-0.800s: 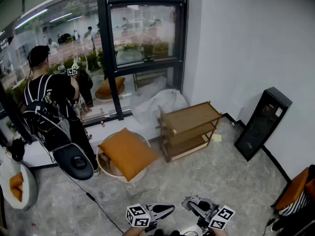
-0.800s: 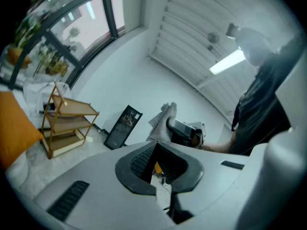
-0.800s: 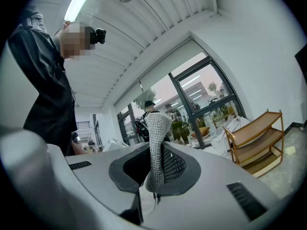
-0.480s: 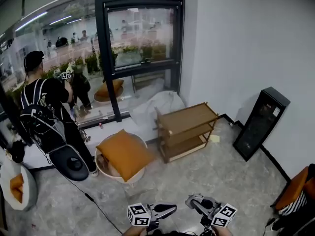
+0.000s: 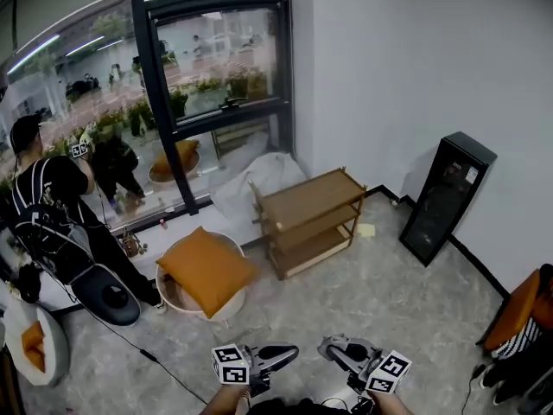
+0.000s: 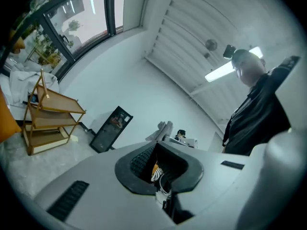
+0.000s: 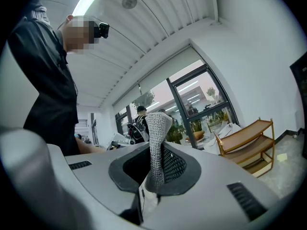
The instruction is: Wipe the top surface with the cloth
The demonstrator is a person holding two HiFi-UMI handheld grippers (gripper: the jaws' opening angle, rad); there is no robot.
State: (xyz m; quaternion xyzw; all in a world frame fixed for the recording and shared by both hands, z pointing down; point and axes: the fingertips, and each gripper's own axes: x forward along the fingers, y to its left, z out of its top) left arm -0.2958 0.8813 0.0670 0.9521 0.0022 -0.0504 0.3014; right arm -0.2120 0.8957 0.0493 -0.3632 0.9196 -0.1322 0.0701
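The left gripper [image 5: 285, 353] has a smooth pale-grey shell [image 6: 96, 176] with a dark oval collar [image 6: 129, 176] round its jaws. Inside the collar sit a black ribbed pad [image 6: 140, 159] and a twist of orange and white wire [image 6: 156, 172]. Black slotted vents [image 6: 69, 200] mark the shell. The right gripper [image 5: 333, 350] is built the same way — grey shell, dark collar, slotted vents — with a finger [image 7: 157, 143] covered in grey woven mesh next to a black dotted pad [image 7: 173, 166]. Each gripper carries a white cube [image 5: 231, 364] printed with black square markers. The person wears a black top [image 7: 45, 80] and a small black camera [image 7: 101, 29] on the head.
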